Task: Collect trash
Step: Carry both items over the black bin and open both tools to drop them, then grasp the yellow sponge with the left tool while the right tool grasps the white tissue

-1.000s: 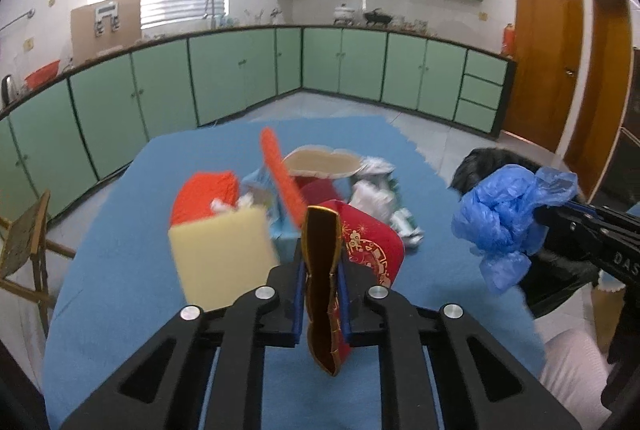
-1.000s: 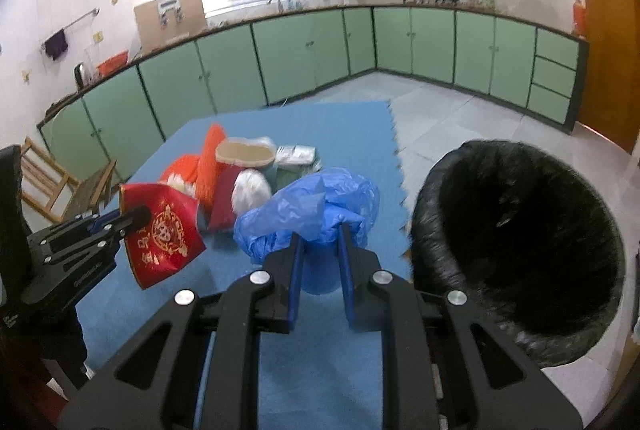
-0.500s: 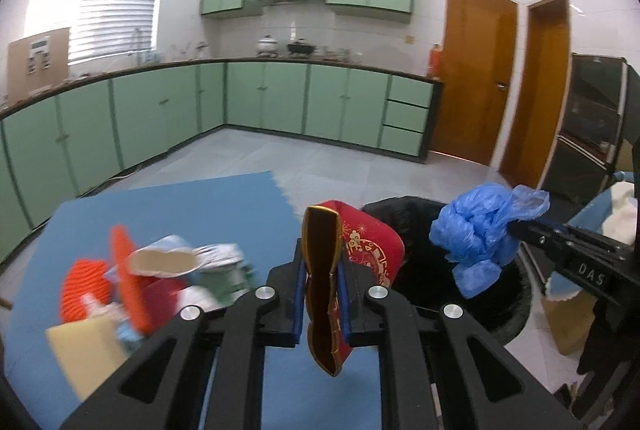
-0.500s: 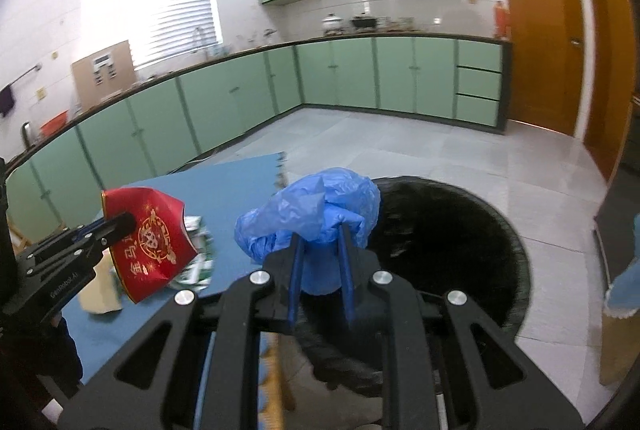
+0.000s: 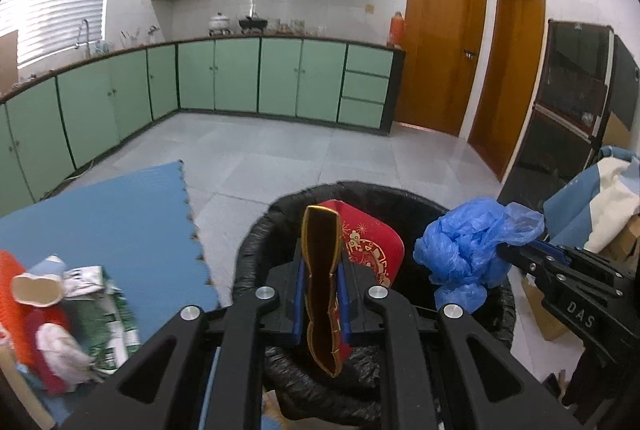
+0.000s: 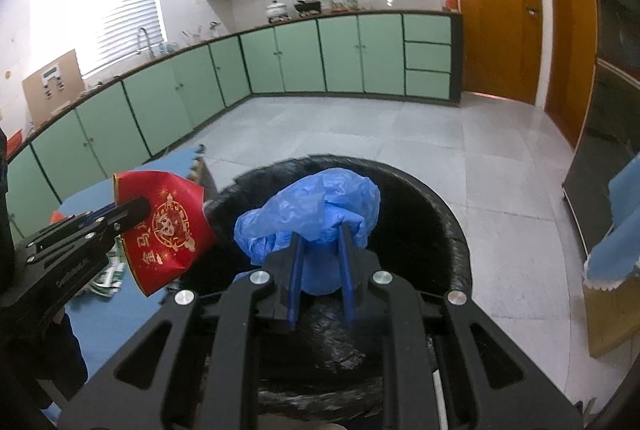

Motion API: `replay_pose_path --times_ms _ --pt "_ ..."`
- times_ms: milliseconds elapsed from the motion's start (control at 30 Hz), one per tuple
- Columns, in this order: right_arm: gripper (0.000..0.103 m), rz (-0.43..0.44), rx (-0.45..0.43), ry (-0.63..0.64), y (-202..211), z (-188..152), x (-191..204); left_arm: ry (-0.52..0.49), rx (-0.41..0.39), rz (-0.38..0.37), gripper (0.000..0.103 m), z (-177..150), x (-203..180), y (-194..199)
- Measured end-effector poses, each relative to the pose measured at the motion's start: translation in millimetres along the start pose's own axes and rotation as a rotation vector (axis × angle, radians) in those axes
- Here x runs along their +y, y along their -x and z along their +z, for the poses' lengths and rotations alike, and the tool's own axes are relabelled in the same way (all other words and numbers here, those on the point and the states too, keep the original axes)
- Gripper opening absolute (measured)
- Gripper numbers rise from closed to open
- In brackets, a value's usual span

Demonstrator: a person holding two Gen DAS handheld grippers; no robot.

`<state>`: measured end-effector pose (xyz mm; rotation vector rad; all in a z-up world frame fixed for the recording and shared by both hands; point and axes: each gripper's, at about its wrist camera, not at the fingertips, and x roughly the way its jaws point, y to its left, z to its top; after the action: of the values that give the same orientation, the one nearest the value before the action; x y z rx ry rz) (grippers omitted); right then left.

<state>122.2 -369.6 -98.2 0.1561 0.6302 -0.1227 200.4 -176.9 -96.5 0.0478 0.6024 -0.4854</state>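
While clamped on a red packet, left gripper over the black-lined bin; blue pads squeezing the packet's gold-edged fold, packet standing upright on edge, gold print facing right. Seen from the right wrist view as a red wedge at the bin's left rim, pinched at its upper corner by the black fingers.

Right gripper closed on a blue bag, crumpled into a ball, bulging above and around the fingers. Hanging directly above the bin's dark mouth. From the left wrist view, same bag at the bin's right rim, a thin tail of plastic trailing right over the gripper's black body.

Just beside the bin on the left, a blue mat with toothed edge on the grey tiled floor. On the mat's near left corner, a pile of leftover trash: orange mesh, a paper cup lying on its side, white crumpled tissue, green-and-white wrapper, something red beneath. Blurred, edges hard to separate.

Beyond, green cabinets along the wall, two wooden doors to the right.
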Motion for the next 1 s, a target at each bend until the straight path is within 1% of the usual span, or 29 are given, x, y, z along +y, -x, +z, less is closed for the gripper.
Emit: replay_pose_path --times_ms 100,233,267,300,333,367,400,467,533,567,600,633,667,700,733,767,833,900,967,1000 --pt "0.016 -0.013 0.023 -0.012 -13 -6 -13 -0.020 0.034 0.011 0.013 -3 -12 -25" --pt "0.016 -0.024 0.047 -0.005 -27 -12 -18 -0.031 0.070 0.024 0.013 -14 -15 -38" --pt "0.018 -0.025 0.050 -0.004 -30 -12 -19 -0.030 0.080 0.020 0.013 -15 -16 -41" --pt "0.022 -0.024 0.054 -0.004 -33 -14 -20 -0.028 0.092 0.014 0.015 -16 -16 -44" --pt "0.023 -0.028 0.057 -0.006 -36 -14 -19 -0.025 0.099 0.014 0.018 -16 -15 -46" --pt "0.031 -0.037 0.060 -0.007 -37 -14 -19 -0.018 0.110 0.006 0.022 -16 -13 -49" --pt "0.043 -0.043 0.064 -0.008 -39 -14 -20 -0.011 0.118 0.000 0.027 -16 -12 -49" --pt "0.048 -0.052 0.058 -0.009 -37 -17 -19 0.000 0.117 -0.008 0.031 -17 -10 -48" --pt "0.059 -0.066 0.054 -0.007 -33 -18 -16 0.009 0.110 -0.006 0.044 -16 -4 -43" --pt "0.071 -0.078 0.048 -0.007 -30 -19 -15 0.019 0.102 -0.002 0.047 -15 1 -38" --pt "0.076 -0.089 0.040 -0.007 -27 -18 -13 0.025 0.098 0.001 0.048 -14 5 -35" --pt "0.079 -0.093 0.026 -0.005 -23 -17 -9 0.033 0.091 0.007 0.049 -13 11 -28" --pt "0.086 -0.094 0.018 -0.003 -20 -17 -5 0.040 0.082 0.018 0.051 -13 18 -20" --pt "0.089 -0.098 0.006 -0.002 -15 -16 0 0.047 0.069 0.033 0.056 -13 27 -11" --pt "0.089 -0.098 -0.003 -0.002 -12 -15 4 0.051 0.056 0.046 0.059 -13 34 -4" --pt "0.090 -0.086 -0.010 -0.003 -8 -15 10 0.053 0.041 0.074 0.059 -14 44 8" --pt "0.090 -0.060 -0.021 -0.008 -3 -15 23 0.061 0.017 0.118 0.064 -16 63 29" --pt "0.091 -0.029 -0.032 -0.005 3 -15 41 0.073 -0.016 0.188 0.066 -22 86 55" --pt "0.091 0.005 -0.046 0.003 7 -15 66 0.083 -0.036 0.243 0.066 -27 105 76" --pt "0.091 0.031 -0.052 0.013 8 -16 81 0.090 -0.049 0.283 0.067 -32 118 90"
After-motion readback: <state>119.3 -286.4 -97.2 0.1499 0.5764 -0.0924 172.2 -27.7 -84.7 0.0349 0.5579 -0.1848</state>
